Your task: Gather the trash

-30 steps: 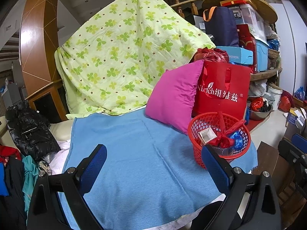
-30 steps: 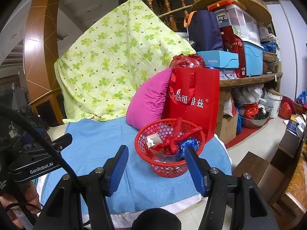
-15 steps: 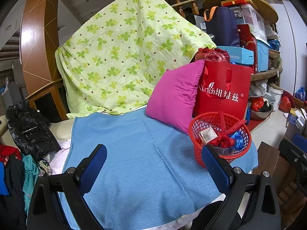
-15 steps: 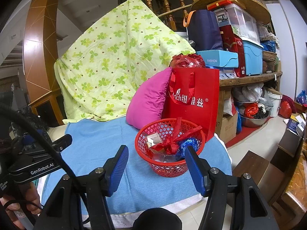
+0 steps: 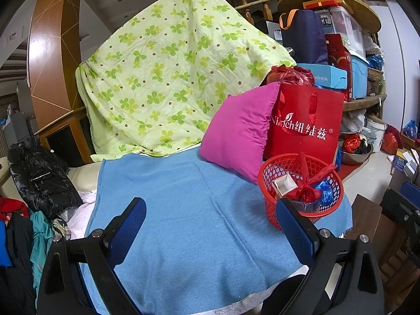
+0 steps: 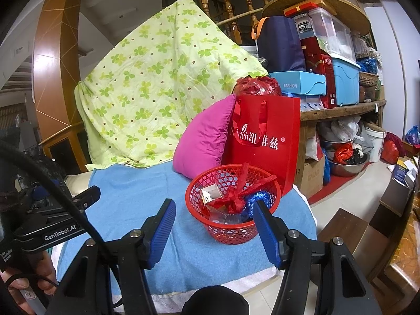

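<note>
Both grippers point slightly downward over the blue blanket (image 5: 183,210), and nothing sits between the fingers of either one. From its own camera, the left gripper (image 5: 210,218) has its blue-padded fingers spread wide, hanging above the bare middle of the blanket near its front edge; its right pad overlaps the near side of the red basket (image 5: 299,183) in the view, though whether it touches the basket cannot be told. The right gripper (image 6: 212,218) is likewise parted, its jaws framing the basket's near rim from just in front, with the right pad seen against the basket's right wall; contact cannot be told here either.

That basket (image 6: 231,210) stands near the blanket's right edge, toward the front right corner. Inside it lies the collected trash: a small white box (image 6: 210,193) on the left, a crumpled red wrapper (image 6: 233,199) in the middle, a blue wrapper (image 6: 258,197) on the right and a clear plastic piece (image 6: 228,218) at the bottom.

Behind the basket a red shopping bag (image 6: 265,136) stands upright beside a pink pillow (image 6: 204,141), which leans against a green clover quilt (image 6: 162,78). At the lower left of the right wrist view, a hand (image 6: 29,281) grips the handle of the left device.
</note>
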Tool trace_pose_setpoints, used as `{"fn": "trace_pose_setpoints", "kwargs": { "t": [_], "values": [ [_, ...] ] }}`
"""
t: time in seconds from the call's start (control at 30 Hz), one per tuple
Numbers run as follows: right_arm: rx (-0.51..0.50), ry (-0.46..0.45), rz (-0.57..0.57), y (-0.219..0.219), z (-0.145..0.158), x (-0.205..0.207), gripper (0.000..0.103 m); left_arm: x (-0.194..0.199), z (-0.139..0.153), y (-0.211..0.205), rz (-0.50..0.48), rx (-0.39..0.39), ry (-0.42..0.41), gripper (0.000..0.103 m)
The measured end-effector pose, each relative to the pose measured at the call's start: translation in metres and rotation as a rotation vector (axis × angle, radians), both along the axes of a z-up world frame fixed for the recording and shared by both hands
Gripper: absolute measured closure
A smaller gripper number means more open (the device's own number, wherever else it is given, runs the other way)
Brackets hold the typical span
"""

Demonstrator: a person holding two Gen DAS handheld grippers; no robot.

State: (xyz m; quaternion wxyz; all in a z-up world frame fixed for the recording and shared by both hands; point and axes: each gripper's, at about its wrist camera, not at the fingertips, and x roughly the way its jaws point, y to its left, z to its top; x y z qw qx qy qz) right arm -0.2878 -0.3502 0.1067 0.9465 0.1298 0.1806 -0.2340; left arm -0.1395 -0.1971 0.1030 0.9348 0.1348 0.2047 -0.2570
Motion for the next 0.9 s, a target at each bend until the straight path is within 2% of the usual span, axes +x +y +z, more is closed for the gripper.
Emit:
{"fn": "trace_pose_setpoints", "kwargs": {
  "t": [0.9],
  "values": [
    [0.017,-0.008,-0.020,-0.009,-0.003,-0.004,0.038,-0.003,0.005,-0.007,-0.012,0.017,-0.011,0.004]
  ]
}}
